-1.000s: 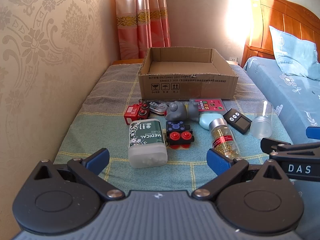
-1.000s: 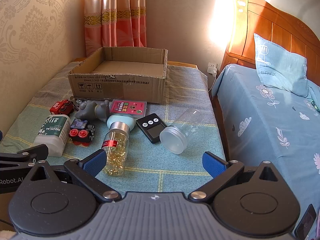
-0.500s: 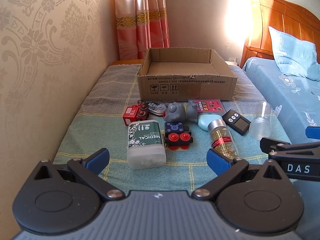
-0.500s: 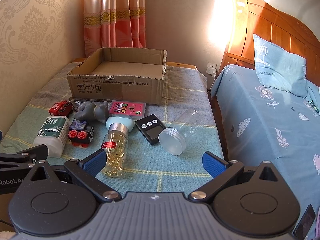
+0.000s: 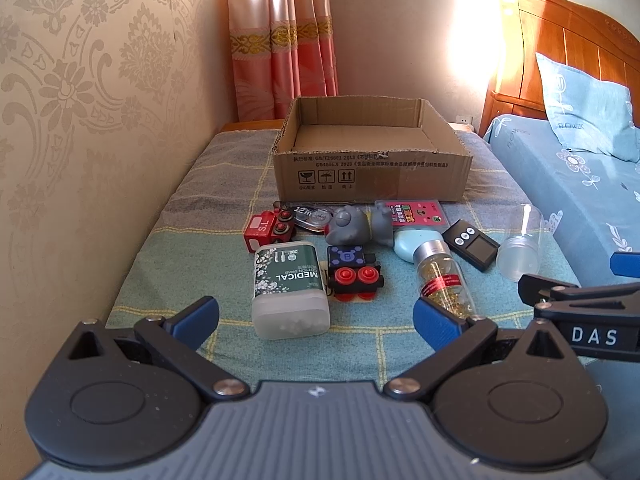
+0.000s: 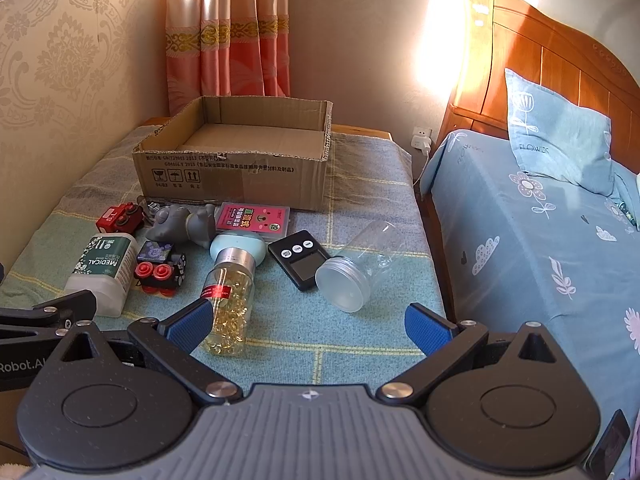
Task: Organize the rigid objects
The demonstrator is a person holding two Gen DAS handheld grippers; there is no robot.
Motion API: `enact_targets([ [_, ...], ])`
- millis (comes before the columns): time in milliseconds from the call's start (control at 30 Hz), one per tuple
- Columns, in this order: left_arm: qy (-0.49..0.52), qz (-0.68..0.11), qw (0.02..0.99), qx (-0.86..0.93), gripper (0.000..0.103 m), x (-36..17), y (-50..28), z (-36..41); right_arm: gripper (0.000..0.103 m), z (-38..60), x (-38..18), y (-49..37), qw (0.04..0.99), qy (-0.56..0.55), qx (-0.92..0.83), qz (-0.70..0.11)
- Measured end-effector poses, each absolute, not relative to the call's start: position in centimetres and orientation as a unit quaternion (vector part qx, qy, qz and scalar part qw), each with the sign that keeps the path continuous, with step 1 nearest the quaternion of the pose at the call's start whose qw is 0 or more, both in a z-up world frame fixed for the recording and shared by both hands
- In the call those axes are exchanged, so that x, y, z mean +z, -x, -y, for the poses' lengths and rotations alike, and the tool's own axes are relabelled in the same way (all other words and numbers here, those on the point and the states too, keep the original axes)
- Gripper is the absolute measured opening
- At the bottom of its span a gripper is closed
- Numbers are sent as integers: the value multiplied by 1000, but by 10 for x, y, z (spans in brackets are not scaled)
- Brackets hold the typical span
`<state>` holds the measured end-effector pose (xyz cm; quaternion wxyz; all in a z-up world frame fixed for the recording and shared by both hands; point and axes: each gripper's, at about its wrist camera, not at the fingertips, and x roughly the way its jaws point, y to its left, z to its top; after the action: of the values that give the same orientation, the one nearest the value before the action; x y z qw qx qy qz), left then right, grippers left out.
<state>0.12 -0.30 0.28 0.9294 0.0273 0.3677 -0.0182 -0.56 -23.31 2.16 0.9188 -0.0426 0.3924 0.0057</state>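
An open cardboard box (image 5: 372,174) (image 6: 236,178) stands at the back of the blanket-covered surface. In front of it lie a cotton swab container (image 5: 288,288) (image 6: 102,268), a red toy car (image 5: 268,229) (image 6: 119,218), a black toy with red wheels (image 5: 354,270) (image 6: 162,268), a grey figure (image 5: 358,226) (image 6: 182,224), a pink card (image 5: 414,213) (image 6: 254,220), a capsule bottle (image 5: 442,276) (image 6: 230,300), a black pocket scale (image 5: 472,244) (image 6: 300,258) and a clear jar (image 5: 520,248) (image 6: 360,268). My left gripper (image 5: 316,320) is open just short of the swab container. My right gripper (image 6: 308,326) is open, nearer than the capsule bottle and jar.
A patterned wall (image 5: 80,120) runs along the left. Curtains (image 5: 280,36) hang behind the box. A bed with a blue sheet (image 6: 540,240), a pillow (image 6: 556,136) and a wooden headboard (image 6: 560,56) lies to the right. A wall socket (image 6: 422,140) sits between them.
Both grippers have eased back slightly, so the objects sit a little farther off. Nothing on the blanket has moved.
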Motion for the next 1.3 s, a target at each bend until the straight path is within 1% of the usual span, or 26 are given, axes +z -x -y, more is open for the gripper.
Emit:
enact_targets([
  [800,-24,-361,932,-29,103,4,-5,4,103,233,23,4,921,42,4,-387],
  [1300,-39,-365,929,-44,103,-8,-27,-1,103,239,15,-12,924,21,26,-382],
])
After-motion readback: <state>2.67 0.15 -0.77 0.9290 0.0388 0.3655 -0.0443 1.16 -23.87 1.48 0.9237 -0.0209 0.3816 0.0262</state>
